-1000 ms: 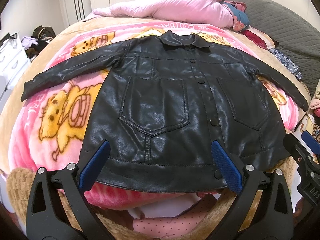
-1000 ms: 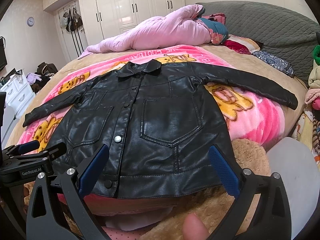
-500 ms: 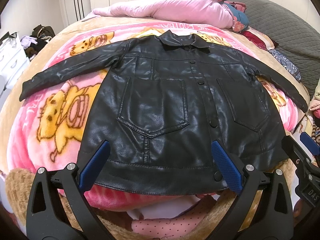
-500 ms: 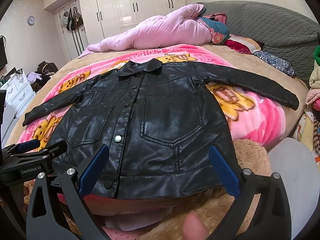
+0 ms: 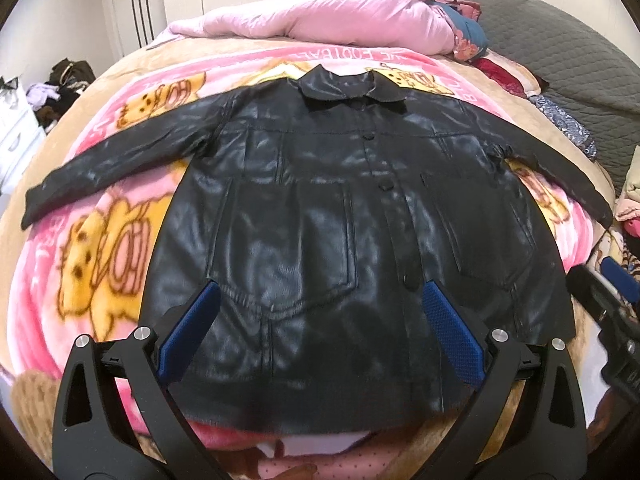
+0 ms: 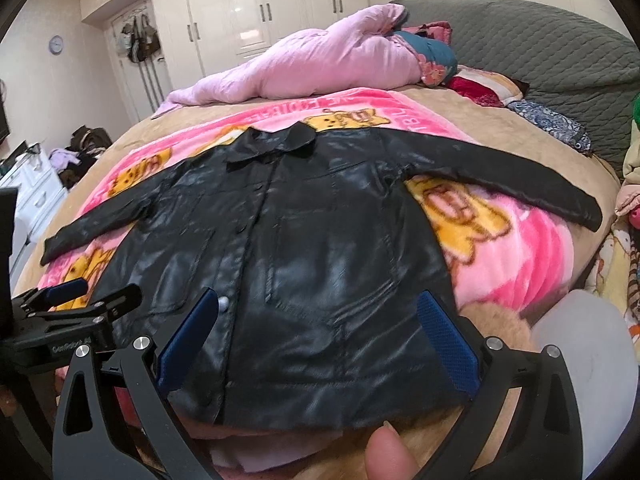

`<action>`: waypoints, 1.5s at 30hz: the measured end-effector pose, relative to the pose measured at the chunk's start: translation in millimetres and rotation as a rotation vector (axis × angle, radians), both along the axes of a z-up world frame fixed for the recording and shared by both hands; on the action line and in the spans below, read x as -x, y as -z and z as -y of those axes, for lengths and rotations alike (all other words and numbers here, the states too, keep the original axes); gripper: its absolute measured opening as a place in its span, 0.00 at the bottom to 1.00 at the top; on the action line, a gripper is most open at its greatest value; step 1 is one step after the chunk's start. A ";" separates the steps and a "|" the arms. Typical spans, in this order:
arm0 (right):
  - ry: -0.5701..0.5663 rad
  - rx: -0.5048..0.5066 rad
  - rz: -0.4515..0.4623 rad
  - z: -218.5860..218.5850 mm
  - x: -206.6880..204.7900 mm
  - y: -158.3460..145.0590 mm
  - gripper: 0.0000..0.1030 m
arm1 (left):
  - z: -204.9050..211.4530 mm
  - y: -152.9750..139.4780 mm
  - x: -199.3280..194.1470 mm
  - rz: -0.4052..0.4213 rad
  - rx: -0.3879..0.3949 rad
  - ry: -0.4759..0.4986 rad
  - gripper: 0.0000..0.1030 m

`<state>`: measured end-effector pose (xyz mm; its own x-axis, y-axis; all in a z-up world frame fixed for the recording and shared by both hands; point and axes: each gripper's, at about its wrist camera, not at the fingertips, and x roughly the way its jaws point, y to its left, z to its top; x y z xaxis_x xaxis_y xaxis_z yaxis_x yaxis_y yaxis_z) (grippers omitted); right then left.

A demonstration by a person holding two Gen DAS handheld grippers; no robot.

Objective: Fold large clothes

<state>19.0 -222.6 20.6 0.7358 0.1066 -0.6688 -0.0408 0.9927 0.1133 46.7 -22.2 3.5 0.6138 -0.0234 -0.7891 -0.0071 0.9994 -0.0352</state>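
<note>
Both grippers have moved closer over the hem. The left gripper (image 5: pixel 320 328) and right gripper (image 6: pixel 318 334) hang there, jaws wide and holding nothing. One black leather jacket (image 5: pixel 340 240) lies flat on the bed (image 5: pixel 248 50), collar far, two sleeves spread sideways.

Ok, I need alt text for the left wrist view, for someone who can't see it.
A black leather jacket lies face up, buttoned, sleeves spread, on a pink cartoon-bear blanket covering a bed. The left tool hovers open above the jacket's hem, blue pads apart, holding nothing. The right tool shows at the right edge; a pink quilt is bunched behind the collar.
</note>
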 end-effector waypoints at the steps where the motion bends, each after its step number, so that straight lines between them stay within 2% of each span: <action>1: 0.000 -0.009 -0.008 3.1 -6.1 -0.5 0.96 | 2.1 -0.8 -3.1 0.001 -0.001 0.001 0.92; 9: 0.071 -0.087 -0.076 39.0 -58.8 5.2 0.96 | 18.5 -5.7 -49.1 0.003 0.002 0.033 0.92; 20: 0.245 -0.170 -0.118 100.5 -107.7 14.8 0.96 | 50.2 -14.4 -115.3 0.004 0.074 0.107 0.92; 28: 0.454 -0.244 -0.130 172.4 -129.7 24.6 0.96 | 75.8 -4.7 -153.0 -0.054 0.086 0.181 0.92; 31: 0.580 -0.285 -0.131 214.4 -134.6 33.9 0.96 | 86.6 -2.0 -166.9 -0.075 0.084 0.205 0.92; 40: 0.875 -0.398 -0.126 318.8 -132.9 64.9 0.96 | 106.6 11.2 -211.6 -0.093 0.011 0.178 0.92; 45: 0.947 -0.470 -0.116 360.8 -132.1 79.9 0.96 | 123.7 16.9 -235.3 -0.094 -0.023 0.191 0.92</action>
<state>151.1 -583.4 -59.3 0.5885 -0.2099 -0.7808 0.7611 0.4698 0.4473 282.0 -145.9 -13.4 0.5235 -0.1137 -0.8444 0.1806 0.9833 -0.0205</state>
